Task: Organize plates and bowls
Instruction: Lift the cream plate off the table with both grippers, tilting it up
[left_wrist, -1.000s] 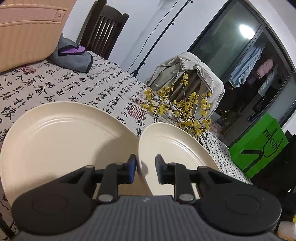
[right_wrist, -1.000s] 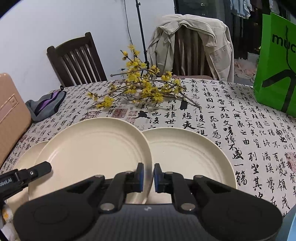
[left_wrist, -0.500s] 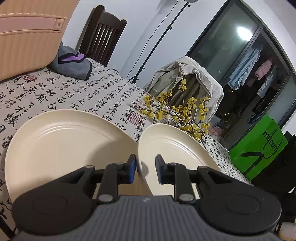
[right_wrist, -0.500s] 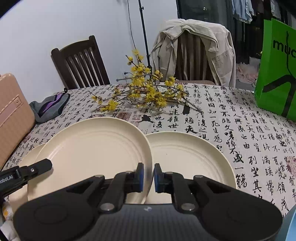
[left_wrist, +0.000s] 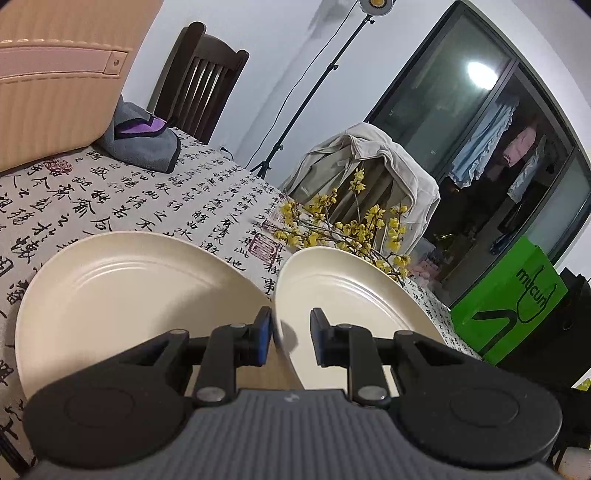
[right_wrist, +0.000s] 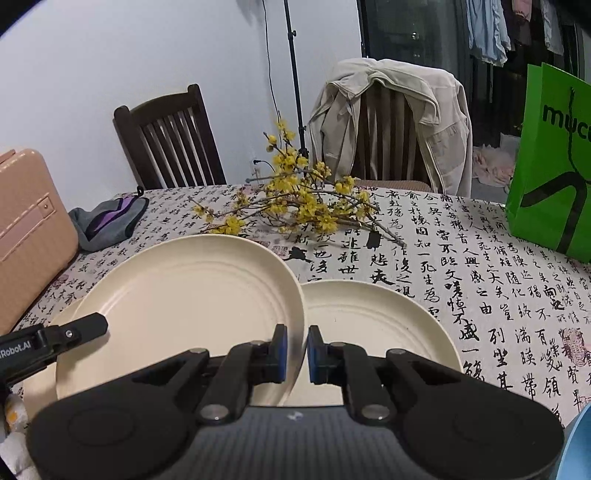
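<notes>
In the right wrist view my right gripper (right_wrist: 295, 343) is shut on the near right rim of a cream plate (right_wrist: 192, 295), which is lifted and tilted. One finger of my left gripper (right_wrist: 85, 326) lies over that plate's left rim. In the left wrist view my left gripper (left_wrist: 291, 325) has the same plate's (left_wrist: 351, 295) rim between its pads and is shut on it. A second cream plate (right_wrist: 376, 325) lies flat on the table to the right. A third plate (left_wrist: 129, 295) rests on the table under the lifted one, showing only as a sliver (right_wrist: 64, 315) in the right wrist view.
The tablecloth (right_wrist: 480, 277) is printed with calligraphy. A yellow flower branch (right_wrist: 295, 206) lies behind the plates. A green bag (right_wrist: 550, 184) stands far right, a pink suitcase (right_wrist: 29, 240) and a grey-purple pouch (right_wrist: 107, 221) at left. Two chairs, one with a jacket (right_wrist: 391, 122), stand behind.
Both grippers keep their hold on the lifted plate. Both views have tilted up a little, so the table and the flat plates sit lower in the pictures.
</notes>
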